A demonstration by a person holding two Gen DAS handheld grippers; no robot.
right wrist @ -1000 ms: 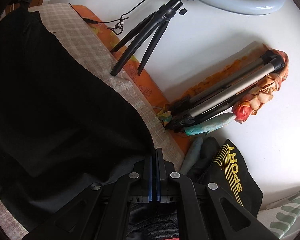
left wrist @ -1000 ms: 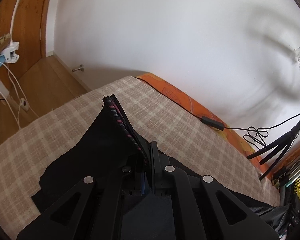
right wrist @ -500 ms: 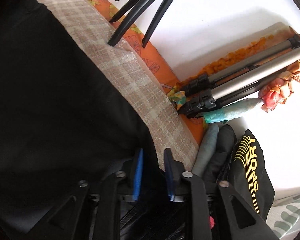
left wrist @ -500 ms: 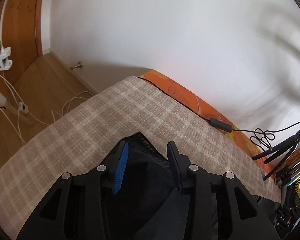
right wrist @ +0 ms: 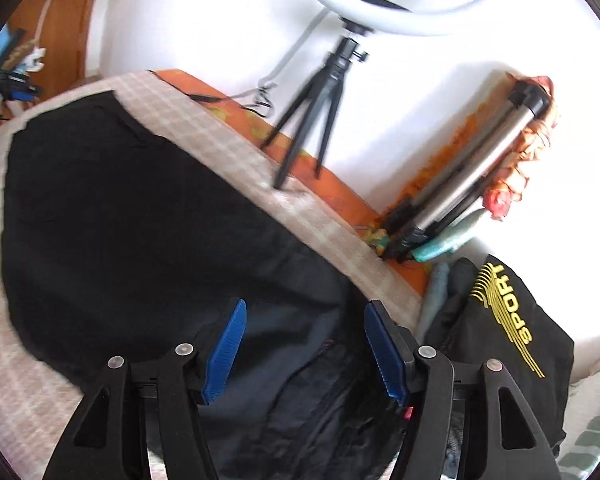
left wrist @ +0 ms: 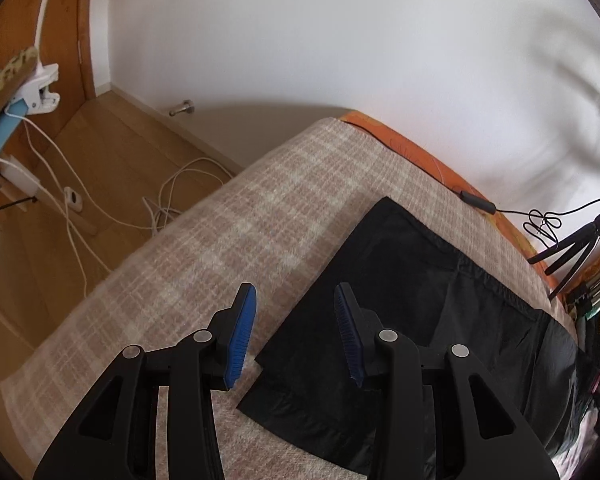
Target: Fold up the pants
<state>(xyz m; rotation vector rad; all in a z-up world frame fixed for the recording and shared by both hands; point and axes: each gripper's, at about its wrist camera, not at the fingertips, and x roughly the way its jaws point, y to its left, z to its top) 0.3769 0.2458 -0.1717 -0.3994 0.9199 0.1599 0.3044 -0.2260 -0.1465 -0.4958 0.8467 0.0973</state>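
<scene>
Black pants (left wrist: 412, 304) lie flat on the beige checked bed cover (left wrist: 236, 232), folded over with a straight edge at the left. They also fill the left and middle of the right wrist view (right wrist: 140, 216). My left gripper (left wrist: 296, 312) is open and empty, above the pants' left edge. My right gripper (right wrist: 304, 332) is open and empty, above the darker, crumpled right end of the pants.
A ring light on a black tripod (right wrist: 320, 92) stands on the orange sheet (right wrist: 336, 196) by the wall. A folded silver tripod (right wrist: 472, 184) and a black "SPORT" garment (right wrist: 504, 320) lie at the right. White cables (left wrist: 80, 208) lie on the wooden floor.
Both grippers were shut on the pants a second ago. They opened, let the cloth drop flat on the bed, and pulled back above it.
</scene>
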